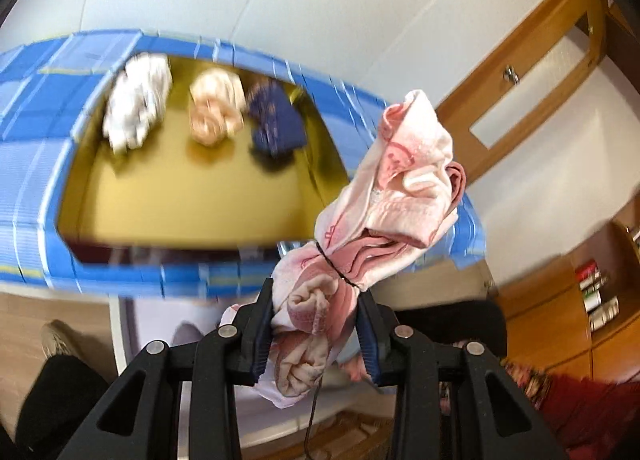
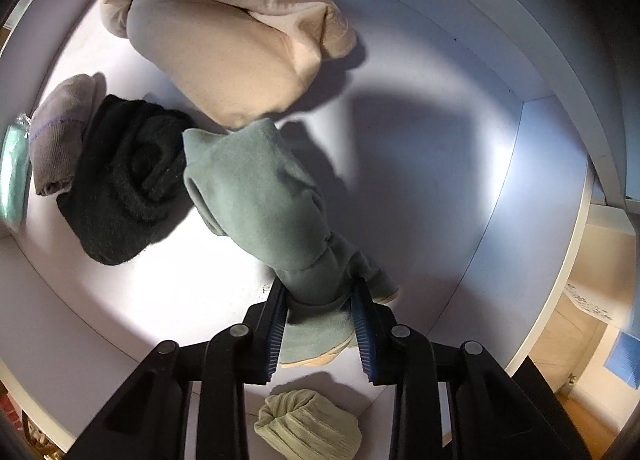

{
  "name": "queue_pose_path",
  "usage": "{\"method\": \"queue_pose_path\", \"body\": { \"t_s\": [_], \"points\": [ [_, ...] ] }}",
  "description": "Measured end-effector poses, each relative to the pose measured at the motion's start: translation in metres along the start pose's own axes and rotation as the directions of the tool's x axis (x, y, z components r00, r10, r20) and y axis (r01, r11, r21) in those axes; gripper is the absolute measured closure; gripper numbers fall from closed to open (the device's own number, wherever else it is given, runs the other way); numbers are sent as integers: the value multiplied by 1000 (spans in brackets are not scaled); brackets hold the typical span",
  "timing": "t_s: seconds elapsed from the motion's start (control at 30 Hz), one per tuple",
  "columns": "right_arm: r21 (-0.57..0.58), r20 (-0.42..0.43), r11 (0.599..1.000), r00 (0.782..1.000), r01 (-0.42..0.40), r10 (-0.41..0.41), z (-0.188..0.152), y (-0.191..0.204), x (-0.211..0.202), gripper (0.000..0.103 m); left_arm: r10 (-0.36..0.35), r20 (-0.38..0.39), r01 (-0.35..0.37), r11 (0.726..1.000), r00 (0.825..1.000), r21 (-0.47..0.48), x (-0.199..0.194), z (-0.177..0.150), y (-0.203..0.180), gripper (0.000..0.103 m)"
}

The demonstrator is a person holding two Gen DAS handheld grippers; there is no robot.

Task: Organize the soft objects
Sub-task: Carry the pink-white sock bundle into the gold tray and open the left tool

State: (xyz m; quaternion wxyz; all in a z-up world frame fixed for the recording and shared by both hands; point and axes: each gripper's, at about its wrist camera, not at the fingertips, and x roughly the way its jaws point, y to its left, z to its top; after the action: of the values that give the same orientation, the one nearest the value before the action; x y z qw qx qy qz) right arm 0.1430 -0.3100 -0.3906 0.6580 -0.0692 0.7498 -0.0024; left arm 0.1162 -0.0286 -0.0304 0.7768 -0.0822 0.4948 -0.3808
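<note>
Your left gripper [image 1: 316, 324] is pinching a pink-and-white cloth bundle [image 1: 384, 196] tied round its middle with a thin black band [image 1: 334, 266]; the pads press on the lower knot while the rest juts up toward one o'clock, in the air in front of a blue box [image 1: 32, 164] with a yellow floor. The picture is blurred there, but inside the box, at about eleven to twelve o'clock, you can make out three rolled pieces in a row: a white bundle [image 1: 136, 108], a peach bundle [image 1: 216, 108] and a navy bundle [image 1: 276, 122], the last two touching. Your right gripper [image 2: 320, 320] points down into a pale lilac bin [image 2: 520, 188], and its jaws are pressed onto the narrow end of a grey-green rolled cloth [image 2: 256, 188] that stretches to eleven o'clock. Its far end touches a large beige bundle [image 2: 224, 56] at twelve o'clock, and a black knitted roll [image 2: 124, 184] lies against it at nine o'clock, with a grey sock roll [image 2: 60, 136] just beyond. A light green roll [image 2: 308, 426] sits at six o'clock, under the gripper.
</note>
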Motion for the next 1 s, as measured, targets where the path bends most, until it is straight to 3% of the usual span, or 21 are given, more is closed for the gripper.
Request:
{"method": "queue_pose_path", "body": {
  "t_s": [0.2, 0.4, 0.67, 1.0],
  "points": [
    [8, 6, 1000, 1000, -5, 5, -15, 12, -7, 71, 47, 70, -45, 998, 996, -37, -3, 59, 5, 67],
    [18, -11, 1000, 1000, 21, -21, -13, 2, -4, 71, 120, 78, -110, 987, 990, -120, 12, 101, 24, 67],
    [38, -11, 999, 1000, -4, 4, -10, -6, -5, 71, 181, 54, -160, 948, 982, -274, 40, 128, 60, 67],
    [63, -20, 998, 999, -30, 31, -7, -14, -1, 71, 269, -10, -253, 890, 963, -380, 85, 145, 98, 67]
  ]
}}
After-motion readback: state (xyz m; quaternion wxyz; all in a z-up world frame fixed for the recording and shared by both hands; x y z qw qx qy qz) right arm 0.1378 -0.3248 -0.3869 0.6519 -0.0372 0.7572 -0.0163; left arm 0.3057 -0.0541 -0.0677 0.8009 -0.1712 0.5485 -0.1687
